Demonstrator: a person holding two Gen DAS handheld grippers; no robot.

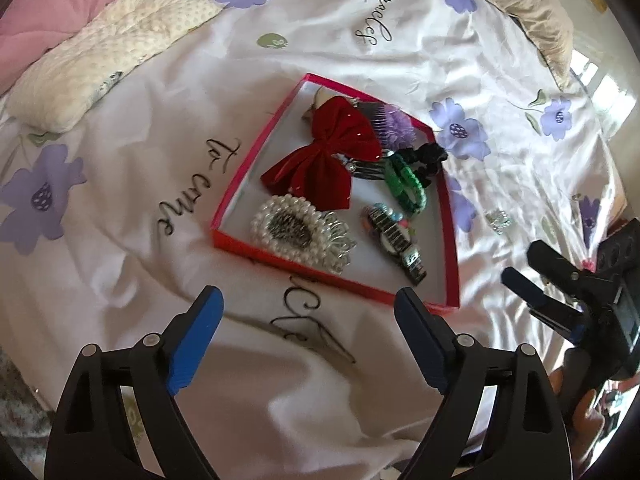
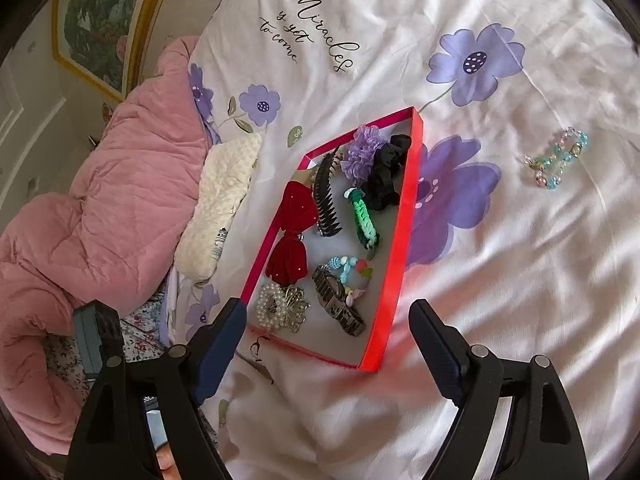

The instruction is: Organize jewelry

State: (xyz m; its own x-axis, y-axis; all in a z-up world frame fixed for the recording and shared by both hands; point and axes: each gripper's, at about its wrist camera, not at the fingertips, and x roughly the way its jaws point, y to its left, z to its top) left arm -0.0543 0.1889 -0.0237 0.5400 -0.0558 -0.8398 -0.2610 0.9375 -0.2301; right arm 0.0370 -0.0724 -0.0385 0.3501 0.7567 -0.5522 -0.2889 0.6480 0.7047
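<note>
A red shallow box point(image 1: 240, 176) point(image 2: 394, 248) lies on the bed. It holds a red bow point(image 1: 332, 148) point(image 2: 290, 236), a pearl clip point(image 1: 280, 230) point(image 2: 272, 306), a watch point(image 1: 396, 240) point(image 2: 338, 304), a green bracelet point(image 1: 404, 184) point(image 2: 362, 216), a purple scrunchie point(image 2: 362, 152), a black scrunchie point(image 2: 386, 176) and a black claw comb point(image 2: 326, 200). A pale beaded bracelet point(image 2: 558, 160) point(image 1: 498, 220) lies on the sheet outside the box, to its right. My left gripper point(image 1: 308, 312) is open and empty before the box's near edge. My right gripper point(image 2: 326, 326) is open and empty over the box's near end; it also shows in the left wrist view point(image 1: 528, 264).
The white bedsheet point(image 2: 500, 280) has purple flowers and script. A pink quilt point(image 2: 100, 208) and a cream cushion point(image 1: 100, 60) point(image 2: 224, 200) lie left of the box. A beige pillow point(image 1: 520, 0) lies at the far right. A framed picture point(image 2: 100, 20) hangs on the wall.
</note>
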